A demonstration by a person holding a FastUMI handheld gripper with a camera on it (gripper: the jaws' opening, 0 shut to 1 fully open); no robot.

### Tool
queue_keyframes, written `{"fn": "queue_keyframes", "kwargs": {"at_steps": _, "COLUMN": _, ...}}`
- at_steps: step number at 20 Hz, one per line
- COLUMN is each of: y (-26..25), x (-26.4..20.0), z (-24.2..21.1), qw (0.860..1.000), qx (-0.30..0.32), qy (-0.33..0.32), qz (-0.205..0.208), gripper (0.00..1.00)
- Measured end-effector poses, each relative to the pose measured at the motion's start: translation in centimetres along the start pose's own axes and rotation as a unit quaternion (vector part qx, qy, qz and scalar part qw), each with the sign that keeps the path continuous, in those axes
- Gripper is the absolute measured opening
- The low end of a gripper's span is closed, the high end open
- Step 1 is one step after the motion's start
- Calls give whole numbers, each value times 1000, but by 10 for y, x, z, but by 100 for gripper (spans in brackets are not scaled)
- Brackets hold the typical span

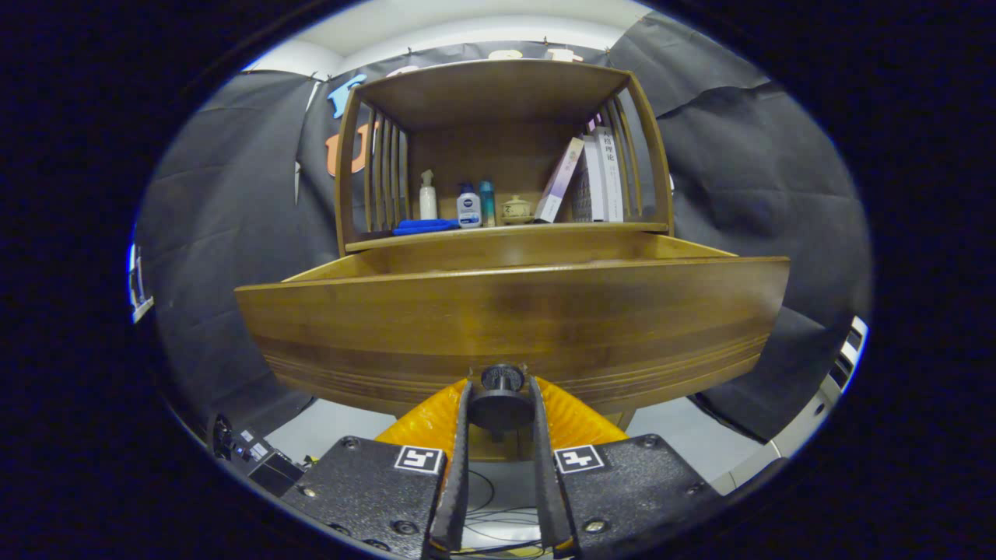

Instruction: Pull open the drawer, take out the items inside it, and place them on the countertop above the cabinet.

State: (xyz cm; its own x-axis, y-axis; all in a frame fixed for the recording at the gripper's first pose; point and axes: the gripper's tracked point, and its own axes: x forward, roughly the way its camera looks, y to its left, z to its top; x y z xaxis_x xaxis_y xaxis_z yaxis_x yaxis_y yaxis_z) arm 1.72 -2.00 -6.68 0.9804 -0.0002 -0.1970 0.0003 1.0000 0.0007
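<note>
I see gripper (500,404) clamped on drawer knob (501,397), 2 fingers (461,459) narrow, pressing knob from both sides. Drawer (513,319) pulled out from cabinet, front panel just ahead of fingers, side walls visible behind. I judge pull step done or nearly so. Drawer contents hidden behind front panel. Countertop (506,236) above, carrying bottles (468,206), books (599,177). Item removal and placing all left.
</note>
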Motion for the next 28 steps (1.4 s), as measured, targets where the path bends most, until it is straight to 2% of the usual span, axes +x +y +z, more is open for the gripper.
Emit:
{"fn": "queue_keyframes", "kwargs": {"at_steps": 7, "y": 1, "x": -4, "z": -1, "qw": 1000, "qx": -8, "qy": -1, "qz": 3, "gripper": 39}}
{"fn": "queue_keyframes", "kwargs": {"at_steps": 14, "y": 1, "x": -4, "z": -3, "qw": 999, "qx": -43, "qy": 0, "qz": 0, "gripper": 39}}
{"fn": "queue_keyframes", "kwargs": {"at_steps": 16, "y": 0, "x": -7, "z": -4, "qw": 998, "qx": -60, "qy": 5, "qz": 7, "gripper": 44}}
{"fn": "queue_keyframes", "kwargs": {"at_steps": 21, "y": -7, "x": -25, "z": 3, "qw": 998, "qx": -61, "qy": 15, "qz": 19, "gripper": 87}}
{"fn": "queue_keyframes", "kwargs": {"at_steps": 25, "y": -22, "x": -39, "z": 54, "qw": 997, "qx": -70, "qy": 9, "qz": 17, "gripper": 92}}
{"fn": "queue_keyframes", "kwargs": {"at_steps": 28, "y": -23, "x": -32, "z": 101, "qw": 997, "qx": -65, "qy": 19, "qz": 36, "gripper": 94}}
